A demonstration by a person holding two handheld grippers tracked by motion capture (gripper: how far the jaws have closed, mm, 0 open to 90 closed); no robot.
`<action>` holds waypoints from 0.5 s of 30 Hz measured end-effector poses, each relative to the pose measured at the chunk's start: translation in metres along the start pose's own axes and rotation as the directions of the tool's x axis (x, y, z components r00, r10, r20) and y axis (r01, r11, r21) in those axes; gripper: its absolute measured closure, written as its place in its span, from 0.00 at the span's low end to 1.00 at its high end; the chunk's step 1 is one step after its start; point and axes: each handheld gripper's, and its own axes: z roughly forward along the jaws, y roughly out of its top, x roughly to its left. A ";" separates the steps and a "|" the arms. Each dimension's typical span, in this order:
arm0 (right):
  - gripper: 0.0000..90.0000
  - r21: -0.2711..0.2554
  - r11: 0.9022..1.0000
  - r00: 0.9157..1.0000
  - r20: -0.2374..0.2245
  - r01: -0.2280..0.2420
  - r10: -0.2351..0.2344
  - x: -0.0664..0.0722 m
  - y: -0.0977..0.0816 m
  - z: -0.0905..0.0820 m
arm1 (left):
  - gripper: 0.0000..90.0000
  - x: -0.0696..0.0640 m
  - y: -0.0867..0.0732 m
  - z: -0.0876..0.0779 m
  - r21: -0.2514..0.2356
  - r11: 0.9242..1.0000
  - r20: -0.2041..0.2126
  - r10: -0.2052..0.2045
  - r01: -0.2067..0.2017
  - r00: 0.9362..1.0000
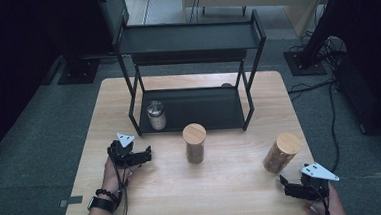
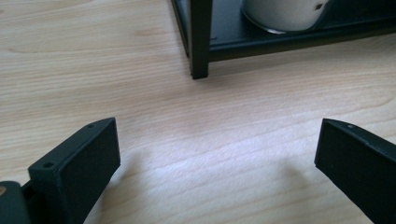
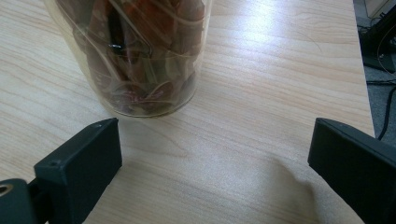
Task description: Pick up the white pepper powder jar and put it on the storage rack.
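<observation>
Where the pale wooden table (image 1: 223,185) meets the black two-tier metal rack (image 1: 189,42), three jars can be counted: one clear glass jar with a metal lid (image 1: 156,114) on the rack's lower shelf, and two clear jars with round wooden lids on the tabletop, one at the centre (image 1: 194,143), one near the right edge (image 1: 280,152). The left gripper (image 2: 217,158) rests low near the rack's front leg, jaws spread wide and empty. The right gripper (image 3: 215,163) sits just before the right-hand jar, jaws likewise apart.

Each black hand-held gripper (image 1: 140,156) carries a grey 3-cornered plate (image 1: 126,139) — left wrist wears a dark watch (image 1: 102,204).
</observation>
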 end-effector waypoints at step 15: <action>0.03 -0.001 1.000 1.000 0.005 0.007 -0.007 0.000 0.000 0.000 | 0.00 0.013 -0.019 -0.021 -0.003 1.000 0.000 0.020 -0.020 1.000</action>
